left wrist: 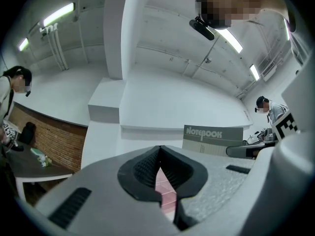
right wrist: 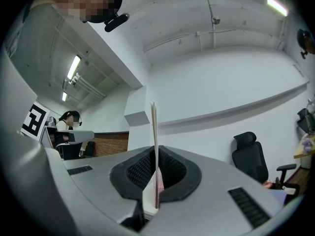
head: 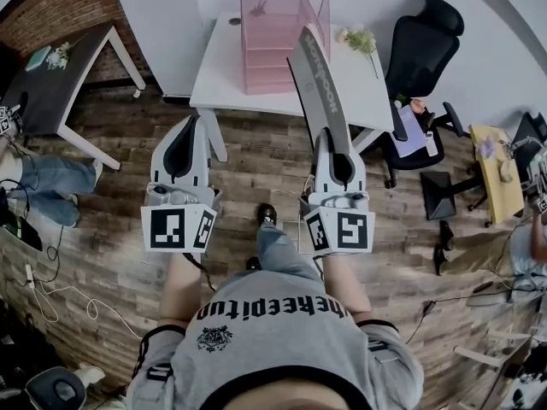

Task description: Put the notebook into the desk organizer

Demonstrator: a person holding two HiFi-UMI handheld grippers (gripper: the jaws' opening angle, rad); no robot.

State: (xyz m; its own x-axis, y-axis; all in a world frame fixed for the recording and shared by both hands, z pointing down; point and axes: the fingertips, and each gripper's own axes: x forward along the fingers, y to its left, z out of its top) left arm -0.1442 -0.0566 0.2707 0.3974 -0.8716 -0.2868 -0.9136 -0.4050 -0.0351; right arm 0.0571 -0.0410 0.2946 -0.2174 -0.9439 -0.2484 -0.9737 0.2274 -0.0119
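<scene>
My right gripper (head: 330, 137) is shut on the lower end of a grey notebook (head: 319, 77), which sticks up and away from me towards the desk. In the right gripper view the notebook (right wrist: 154, 141) shows edge-on, pinched between the pads of the right gripper (right wrist: 155, 170). The pink see-through desk organizer (head: 272, 39) stands on the white desk (head: 220, 75), just left of the notebook's far end. My left gripper (head: 190, 128) hangs beside it over the wooden floor, shut and empty. The left gripper view shows the left gripper (left wrist: 160, 167) and the notebook's cover (left wrist: 212, 140) to the right.
A black office chair (head: 423, 49) stands right of the desk, with a small flower bunch (head: 360, 40) on the desk's right part. A dark table (head: 53, 88) is at far left, a yellow table (head: 496, 171) at far right. Cables lie on the floor at lower left.
</scene>
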